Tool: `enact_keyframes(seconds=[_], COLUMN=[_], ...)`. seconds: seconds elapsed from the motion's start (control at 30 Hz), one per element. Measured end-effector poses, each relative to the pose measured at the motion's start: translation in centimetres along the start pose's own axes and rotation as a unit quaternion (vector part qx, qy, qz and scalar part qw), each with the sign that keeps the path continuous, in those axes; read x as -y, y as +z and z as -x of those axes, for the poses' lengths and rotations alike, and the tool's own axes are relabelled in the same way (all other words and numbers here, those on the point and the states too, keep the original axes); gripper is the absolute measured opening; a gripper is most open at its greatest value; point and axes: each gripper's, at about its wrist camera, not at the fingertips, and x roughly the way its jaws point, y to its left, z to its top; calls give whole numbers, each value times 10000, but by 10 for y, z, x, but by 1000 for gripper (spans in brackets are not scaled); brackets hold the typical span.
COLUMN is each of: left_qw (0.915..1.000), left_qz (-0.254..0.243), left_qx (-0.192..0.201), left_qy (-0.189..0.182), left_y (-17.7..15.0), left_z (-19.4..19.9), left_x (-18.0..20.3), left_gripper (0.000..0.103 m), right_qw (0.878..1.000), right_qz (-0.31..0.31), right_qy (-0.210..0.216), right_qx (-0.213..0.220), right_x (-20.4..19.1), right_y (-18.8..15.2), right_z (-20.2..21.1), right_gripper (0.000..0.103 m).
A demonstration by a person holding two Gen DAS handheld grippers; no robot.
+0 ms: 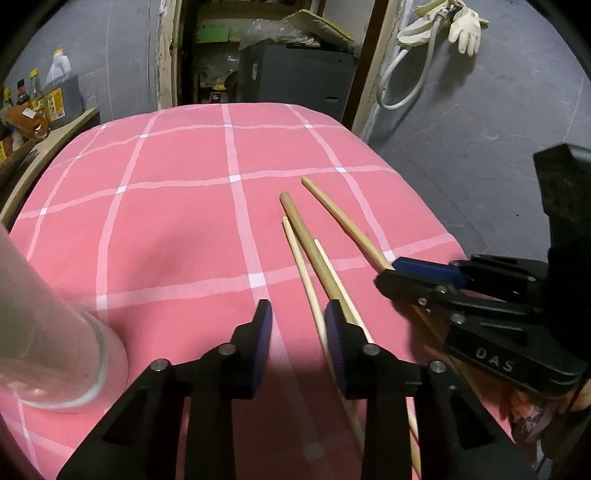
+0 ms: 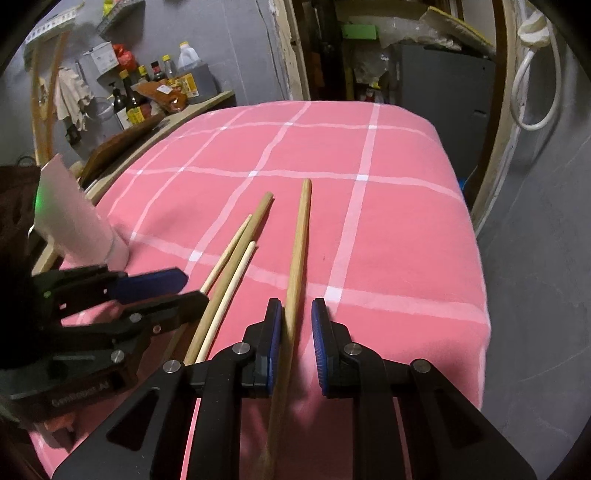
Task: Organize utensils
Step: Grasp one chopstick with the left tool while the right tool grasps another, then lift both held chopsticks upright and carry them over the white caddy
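Note:
On the pink checked cloth point(image 1: 177, 221) lie two darker wooden chopsticks and two thin pale ones. My right gripper point(image 2: 297, 321) straddles one dark chopstick point(image 2: 301, 240). The stick rests against the left pad, and a strip of cloth shows between it and the right pad. My left gripper point(image 1: 299, 325) is open with only cloth between its pads. The other dark chopstick point(image 1: 299, 229) and the pale pair point(image 1: 295, 251) run under and along its right finger. A tall frosted cup point(image 1: 55, 314) stands at the left. The two grippers sit side by side, the right gripper point(image 1: 388, 272) to the right and the left gripper point(image 2: 195, 286) to the left.
A wooden shelf with sauce bottles point(image 2: 147, 92) runs along the table's left side. Behind the table stands a dark grey cabinet point(image 1: 295, 77). A white hose and gloves point(image 1: 461, 26) hang on the grey wall at the right. The cloth drops off at the right edge point(image 2: 476, 258).

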Motion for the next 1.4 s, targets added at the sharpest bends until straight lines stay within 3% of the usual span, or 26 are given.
enact_keyframes(seconds=[0.23, 0.3, 0.37, 0.53, 0.67, 0.8, 0.93, 1.13, 1.4], left_qw=[9997, 9995, 9991, 9984, 9984, 9978, 9937, 9785, 9529], left_qz=[89, 158, 261, 380, 371, 295, 257, 284, 362], left_qx=[-181, -233, -266, -259, -114, 309, 930, 1965, 2991], left_qy=[-98, -160, -224, -340, -412, -499, -563, -553, -348], left_y=[10, 13, 14, 10, 3, -5, -13, -23, -22], left_z=[-7, -8, -9, -1, 11, 36, 67, 122, 187], left_x=[1, 1, -1, -3, 0, 2, 4, 1, -21], left_gripper=[13, 5, 4, 3, 2, 2, 2, 2, 3], right_qw=[9997, 9994, 9988, 9966, 9943, 9886, 9741, 9452, 9097], right_qz=[-115, -181, -369, -728, -867, -867, -755, -656, -422], right_qy=[-3, 15, 101, 365, 517, 620, 686, 949, 1295], right_qx=[-234, -290, -294, -76, 343, 1064, 2018, 3053, 3922], right_x=[-1, 0, 6, 11, 8, -3, -20, -51, -94], right_y=[21, 24, 26, 14, 4, -6, -18, -23, -2], right_z=[-16, -18, -17, -6, 17, 49, 83, 112, 131], right_gripper=[15, 8, 6, 5, 5, 5, 5, 5, 5])
